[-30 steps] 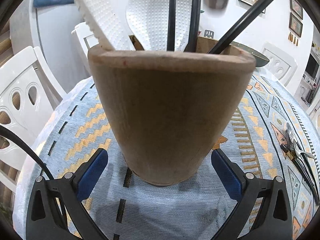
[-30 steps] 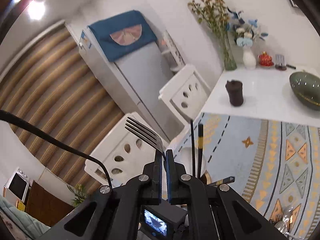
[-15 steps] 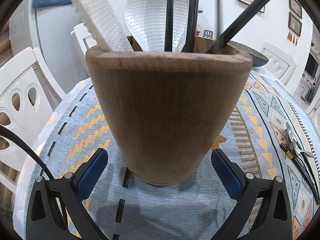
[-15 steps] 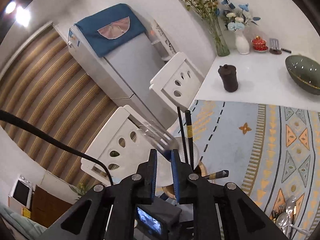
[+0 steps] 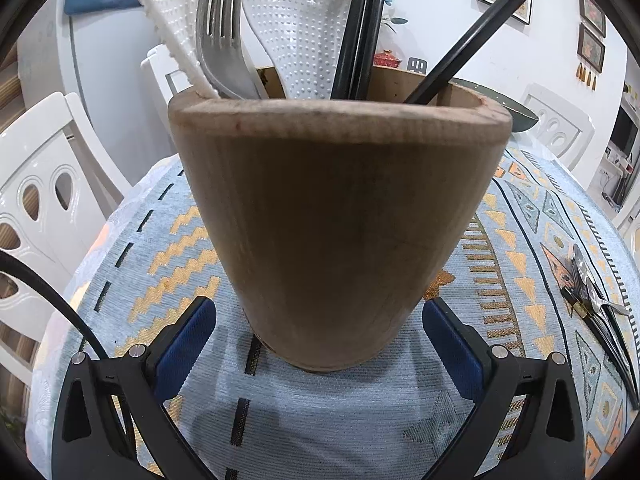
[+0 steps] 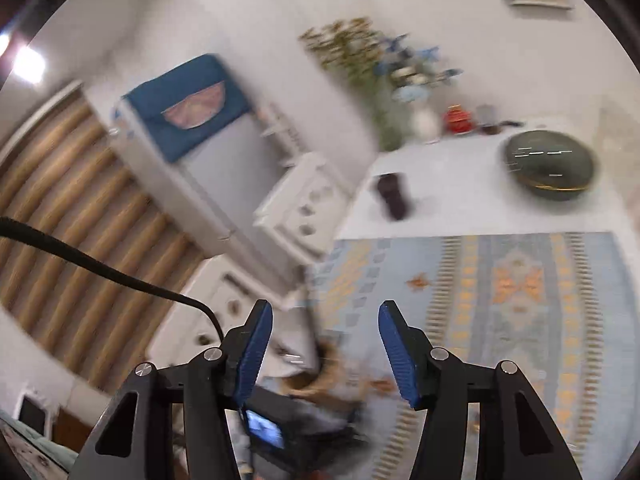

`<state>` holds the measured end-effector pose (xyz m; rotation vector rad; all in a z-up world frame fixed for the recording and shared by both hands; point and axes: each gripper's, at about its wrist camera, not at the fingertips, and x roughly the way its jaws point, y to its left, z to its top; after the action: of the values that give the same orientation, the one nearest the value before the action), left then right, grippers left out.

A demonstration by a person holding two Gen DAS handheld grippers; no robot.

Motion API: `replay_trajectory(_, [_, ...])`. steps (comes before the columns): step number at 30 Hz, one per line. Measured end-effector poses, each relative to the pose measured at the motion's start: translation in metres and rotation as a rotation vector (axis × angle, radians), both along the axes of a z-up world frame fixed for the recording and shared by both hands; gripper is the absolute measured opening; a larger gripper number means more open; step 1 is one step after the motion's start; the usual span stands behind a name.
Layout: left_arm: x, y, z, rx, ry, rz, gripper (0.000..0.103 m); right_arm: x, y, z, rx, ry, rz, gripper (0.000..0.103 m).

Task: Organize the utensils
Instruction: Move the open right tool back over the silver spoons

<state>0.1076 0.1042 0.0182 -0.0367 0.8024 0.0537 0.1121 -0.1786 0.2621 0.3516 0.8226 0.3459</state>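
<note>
While the left gripper (image 5: 320,336) stands spread around the foot of the wooden utensil holder (image 5: 340,216) with its blue pads clear of the wood, the fork (image 5: 220,36) stands tines-up inside, beside a white rice paddle (image 5: 296,28) and black chopsticks (image 5: 360,28). Jaws just opened, the right gripper (image 6: 325,344) is empty above the patterned tablecloth (image 6: 520,280).

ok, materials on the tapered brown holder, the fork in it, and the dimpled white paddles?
Tapered brown holder: looks like wood, matte, faint grain and a thick turned rim. Grey fork: metal, probably stainless steel, with a dull brushed sheen. White dimpled paddles: likely moulded plastic, with uniform raised dots and a slight gloss.
</note>
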Motion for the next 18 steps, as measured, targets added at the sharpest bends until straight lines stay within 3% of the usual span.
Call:
replay_trajectory(3, [0.004,0.001,0.002,-0.006,0.007,0.006,0.103,-0.010,-0.034,-0.016,-0.086,0.062,-0.110,0.054])
replay_trajectory(7, [0.008,0.005,0.003,-0.018,0.004,0.021,0.103,-0.020,-0.062,-0.059,-0.151,0.213,-0.184,0.054])
replay_trajectory(12, [0.014,0.005,0.000,-0.006,0.012,0.021,0.103,-0.027,-0.067,-0.121,-0.293,0.394,-0.177,0.053])
replay_trajectory(18, [0.019,0.004,-0.001,-0.009,0.011,0.023,0.103,-0.030,-0.068,-0.177,-0.358,0.513,-0.111,0.053])
